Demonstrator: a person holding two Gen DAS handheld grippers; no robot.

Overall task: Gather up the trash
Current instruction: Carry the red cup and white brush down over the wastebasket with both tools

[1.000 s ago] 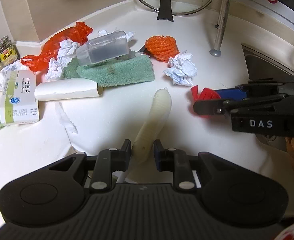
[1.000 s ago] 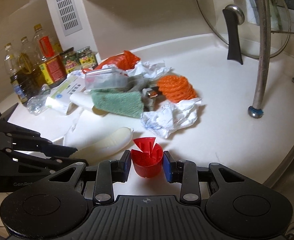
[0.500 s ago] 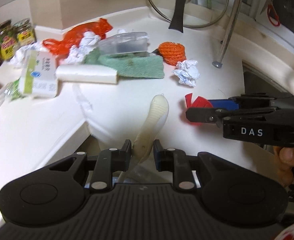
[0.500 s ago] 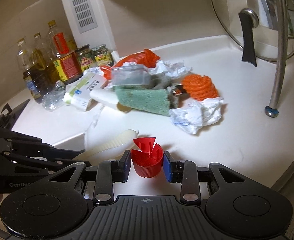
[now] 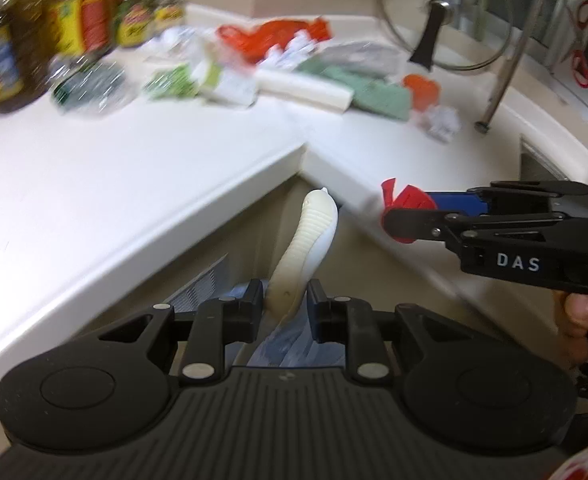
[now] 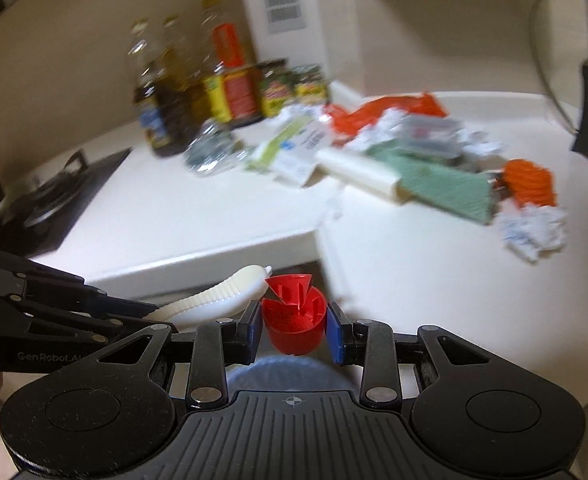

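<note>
the left gripper (image 5: 284,300) is clamped on the lower end of a white ribbed tube (image 5: 308,240), held in the air off the inner corner of the white counter (image 5: 106,184). to its right, the right gripper (image 6: 294,330) grips a red cap (image 6: 294,314), also clear of the counter edge. more litter lies blurred on the counter behind: a green cloth (image 6: 442,186) and crumpled paper (image 6: 534,232).

A white L-shaped counter (image 6: 214,216) meets beige walls (image 6: 74,60), with a black stove (image 6: 50,200) at left.
</note>
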